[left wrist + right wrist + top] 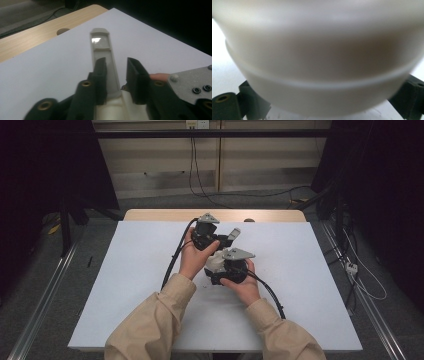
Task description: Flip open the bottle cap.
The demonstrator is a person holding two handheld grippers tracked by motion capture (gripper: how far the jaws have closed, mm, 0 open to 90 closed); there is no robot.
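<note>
- The right tongs (220,270) stand wide around the round white body (319,62) of a ladle-like thing, gripping it close in front.
- Its grey handle (102,55) runs straight ahead between the left tongs (116,72), which stand open, one pad beside it.
- The left tongs are nearer the handle.
- Both sit mid-table (310,270).

Lab recording bay, not a home: white sheet (300,285) over a wooden table (150,214), black curtains (390,180) left and right, aluminium floor rails (45,295), loose cables (200,175) running to a wall socket (196,124) at far side.
</note>
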